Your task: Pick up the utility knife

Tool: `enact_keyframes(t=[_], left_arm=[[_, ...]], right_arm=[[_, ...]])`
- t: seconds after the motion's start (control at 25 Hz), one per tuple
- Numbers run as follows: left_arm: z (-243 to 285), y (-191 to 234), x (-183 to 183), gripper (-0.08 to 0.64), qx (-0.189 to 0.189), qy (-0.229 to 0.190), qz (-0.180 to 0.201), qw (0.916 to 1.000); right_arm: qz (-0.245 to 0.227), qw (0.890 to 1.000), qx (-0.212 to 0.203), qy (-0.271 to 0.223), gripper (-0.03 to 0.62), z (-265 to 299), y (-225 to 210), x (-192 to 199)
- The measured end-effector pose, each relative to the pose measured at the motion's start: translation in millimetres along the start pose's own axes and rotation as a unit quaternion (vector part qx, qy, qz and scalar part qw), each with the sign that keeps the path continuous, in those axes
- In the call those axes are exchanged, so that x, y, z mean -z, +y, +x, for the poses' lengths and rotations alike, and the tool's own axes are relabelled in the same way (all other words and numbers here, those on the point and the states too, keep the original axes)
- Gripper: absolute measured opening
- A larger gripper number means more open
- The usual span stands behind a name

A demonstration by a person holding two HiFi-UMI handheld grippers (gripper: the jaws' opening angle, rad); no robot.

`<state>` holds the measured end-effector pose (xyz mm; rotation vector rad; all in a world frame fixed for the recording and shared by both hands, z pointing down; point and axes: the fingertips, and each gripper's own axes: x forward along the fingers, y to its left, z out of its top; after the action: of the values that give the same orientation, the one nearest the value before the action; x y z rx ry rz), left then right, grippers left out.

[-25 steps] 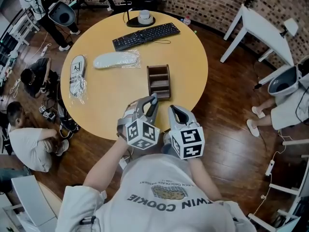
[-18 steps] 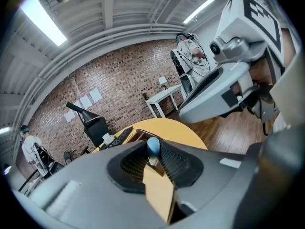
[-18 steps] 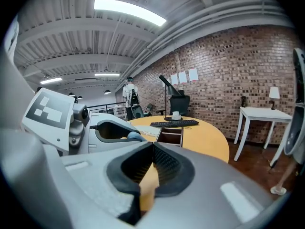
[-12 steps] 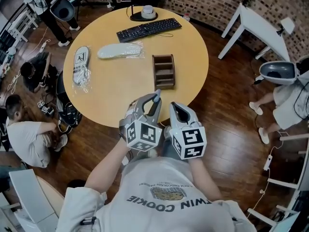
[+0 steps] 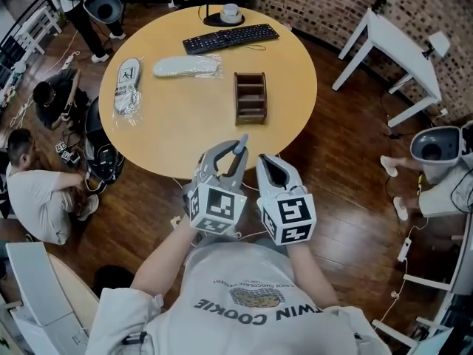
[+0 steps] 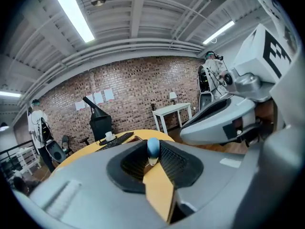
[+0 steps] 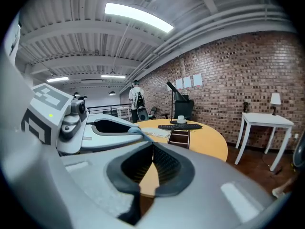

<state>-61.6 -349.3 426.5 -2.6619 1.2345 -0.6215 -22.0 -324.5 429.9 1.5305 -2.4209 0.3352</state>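
Just off the near edge of the round desk (image 5: 170,128), the left tool (image 5: 230,157) is clamped on the utility knife (image 5: 240,145), whose pale tip pokes out toward the desk. The right tool (image 5: 267,167) sits just beside it on the right. On the desk, a brown wooden organizer (image 5: 250,97) stands right of centre, a wrapped insole (image 5: 186,66) lies to its left, and a black keyboard (image 5: 230,38) lies at the far side. A white table (image 5: 399,46) stands far right.

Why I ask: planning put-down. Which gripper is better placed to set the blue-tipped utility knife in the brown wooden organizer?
Left, probably: the left gripper is clamped on the blue-tipped utility knife, facing the brown wooden organizer; the right gripper is shut, empty.
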Motion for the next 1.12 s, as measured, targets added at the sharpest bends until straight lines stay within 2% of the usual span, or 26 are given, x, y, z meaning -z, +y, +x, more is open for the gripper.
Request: enact_keyframes(t=[0.12,0.64,1.12], left_arm=[[-8.7,-13.9,-5.0,0.074,-0.004,-0.003,-0.022,0.9997],[-55.2,-94.4,-19.9,0.074,-0.036,0.001,-0.059,0.9976],[-122.0,-159.2,-32.2,0.074,-0.061,-0.007,-0.088,0.9943]], right_arm=[[0.001,1.000,-0.005,-0.006,0.003,-15.5,-0.7,2.6],[0.000,1.000,-0.026,-0.009,0.003,-105.1,-9.0,30.9],[-0.010,0.998,-0.059,-0.021,0.002,-183.9,20.1,49.7]])
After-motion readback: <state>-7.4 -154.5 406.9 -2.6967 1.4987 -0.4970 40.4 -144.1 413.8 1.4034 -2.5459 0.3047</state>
